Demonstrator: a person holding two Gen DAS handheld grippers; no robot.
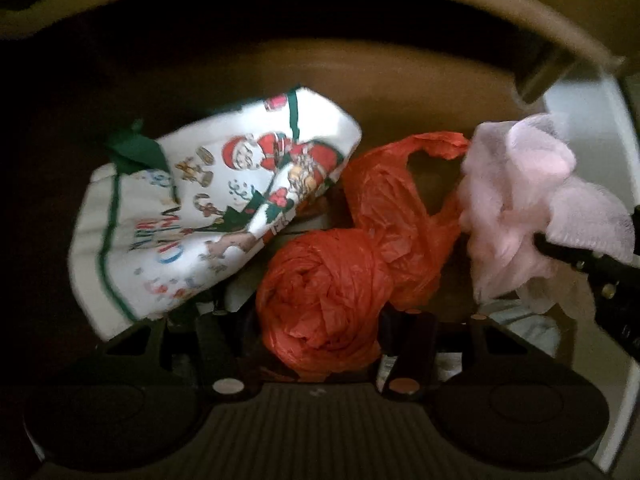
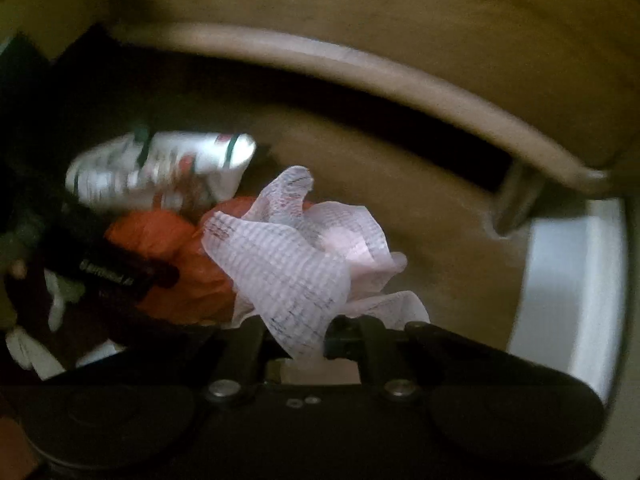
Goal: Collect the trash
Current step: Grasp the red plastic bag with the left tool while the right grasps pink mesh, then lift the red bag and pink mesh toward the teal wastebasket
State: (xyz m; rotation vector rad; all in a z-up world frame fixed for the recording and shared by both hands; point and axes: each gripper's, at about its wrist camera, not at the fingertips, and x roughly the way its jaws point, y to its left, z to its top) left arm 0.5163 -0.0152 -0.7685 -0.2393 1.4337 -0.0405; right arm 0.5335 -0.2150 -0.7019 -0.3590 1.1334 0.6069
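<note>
Two grips on: my left gripper [image 1: 320, 320] clamped the orange bag [image 1: 320, 300]; beside it, my right gripper [image 2: 308, 340] pinched the pink netting [image 2: 288, 264].

Crumpled orange plastic bag [image 1: 340, 280], knotted, at centre. Printed Christmas paper wrapper [image 1: 208, 204], white with green border, at ten o'clock. Pale pink crumpled tissue [image 1: 520, 200] at three o'clock, touching the bag.

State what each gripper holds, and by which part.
Left gripper: the red plastic bag, by its twisted, balled-up end. Right gripper: the crumpled pink paper, pinched at its lower edge.
</note>
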